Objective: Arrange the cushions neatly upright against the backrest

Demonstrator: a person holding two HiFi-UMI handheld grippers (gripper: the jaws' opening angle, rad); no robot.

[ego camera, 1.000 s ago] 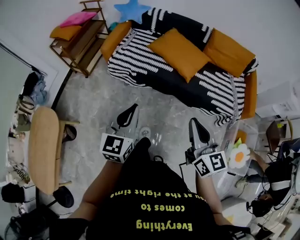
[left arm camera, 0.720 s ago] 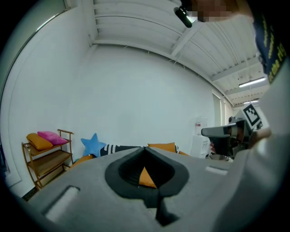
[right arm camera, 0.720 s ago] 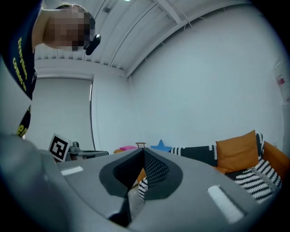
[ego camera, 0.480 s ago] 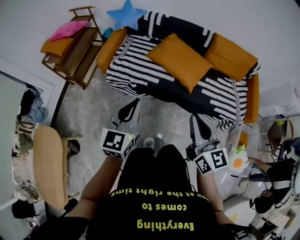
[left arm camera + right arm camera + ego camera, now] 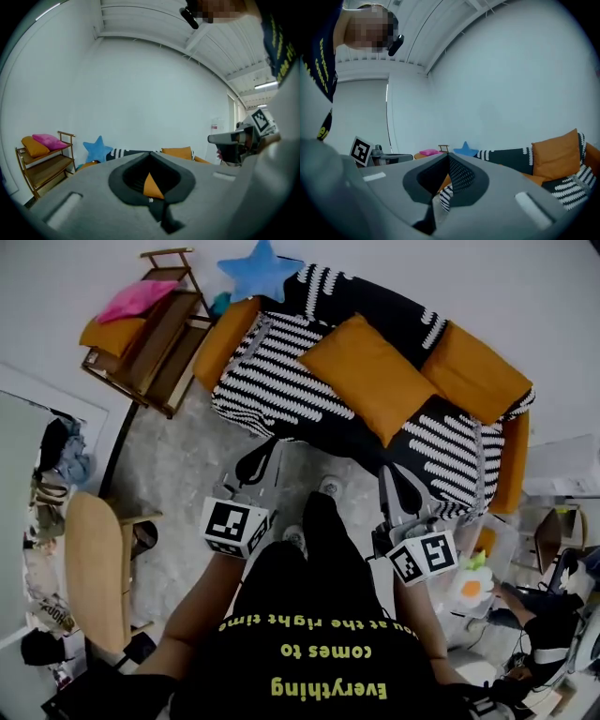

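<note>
Head view: the sofa (image 5: 272, 371) sits nearer than a second ago, because I have walked up to it. Left gripper (image 5: 265, 454) and right gripper (image 5: 390, 480) are both closed on nothing and stop short of the seat. No cushion handled yet. The middle orange cushion (image 5: 370, 376) lies slanted on the seat. The right orange cushion (image 5: 487, 371) is farther back, possibly against the backrest already. Pale stone-look floor (image 5: 178, 474), white wall, wooden rack (image 5: 155, 329) far left, blue star cushion (image 5: 258, 268) beside it.

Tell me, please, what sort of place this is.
Probably a living room, perhaps a mock one set up for recording: a striped sofa with orange cushions, a wooden shelf beside it, and a star pillow.
</note>
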